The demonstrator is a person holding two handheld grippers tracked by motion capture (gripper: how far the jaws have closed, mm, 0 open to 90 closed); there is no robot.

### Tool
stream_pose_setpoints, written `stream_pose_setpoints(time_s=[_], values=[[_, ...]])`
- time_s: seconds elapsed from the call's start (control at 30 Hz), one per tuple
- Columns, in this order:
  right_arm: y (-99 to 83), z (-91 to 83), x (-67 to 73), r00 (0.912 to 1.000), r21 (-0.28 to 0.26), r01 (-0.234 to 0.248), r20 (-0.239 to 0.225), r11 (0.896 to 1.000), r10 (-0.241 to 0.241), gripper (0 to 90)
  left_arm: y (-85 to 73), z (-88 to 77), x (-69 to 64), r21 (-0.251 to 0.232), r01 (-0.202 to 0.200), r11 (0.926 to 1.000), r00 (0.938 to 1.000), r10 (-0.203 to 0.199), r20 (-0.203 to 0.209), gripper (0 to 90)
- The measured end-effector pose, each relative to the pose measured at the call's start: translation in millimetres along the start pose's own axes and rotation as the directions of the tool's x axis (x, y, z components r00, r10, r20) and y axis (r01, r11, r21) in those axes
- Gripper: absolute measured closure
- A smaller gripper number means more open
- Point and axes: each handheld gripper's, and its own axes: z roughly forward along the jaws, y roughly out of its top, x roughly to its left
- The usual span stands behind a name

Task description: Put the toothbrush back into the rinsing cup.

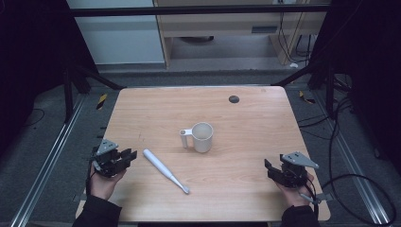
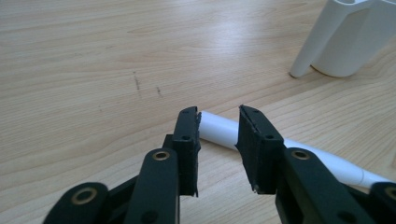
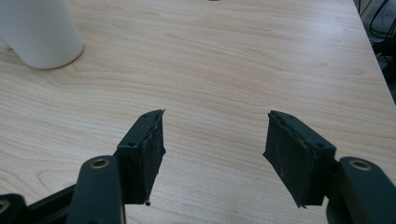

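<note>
A white mug stands upright near the table's middle, its handle pointing left. In front of it a white toothbrush lies diagonally, thick end at the upper left, head toward the front edge. My left gripper rests at the table's left edge, just left of the thick end. In the left gripper view the left gripper is open by a narrow gap, with the toothbrush on the wood just beyond the jaws and the mug farther off. My right gripper sits at the right edge, and the right gripper is wide open over bare wood, with the mug at far left.
The wooden table has a small black round cap near its far edge. Metal rails run along the floor on both sides. Cables lie on the floor at the right. A black frame bar crosses the back.
</note>
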Motion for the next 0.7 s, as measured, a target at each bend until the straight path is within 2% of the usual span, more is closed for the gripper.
stream_pose_setpoints(time_s=[0.2, 0.47, 0.7], values=[[0.5, 0.9, 0.7, 1.0000, 0.006, 0.000, -0.001, 1.000, 0.000, 37.2, 9.7, 7.2, -6.4, 0.018, -0.029, 0.9994, 0.9994, 0.029, 0.019, 76.4], [0.8, 2.0, 0.6, 1.0000, 0.006, 0.004, 0.003, 1.000, -0.004, 37.3, 16.9, 17.2, -7.2, 0.042, -0.046, 0.9981, 0.9986, 0.045, 0.028, 85.7], [0.5, 3.0, 0.0, 1.0000, 0.009, 0.005, 0.006, 1.000, -0.005, 36.9, 23.5, 32.3, -8.8, 0.077, -0.065, 0.9949, 0.9977, 0.063, 0.025, 88.7]])
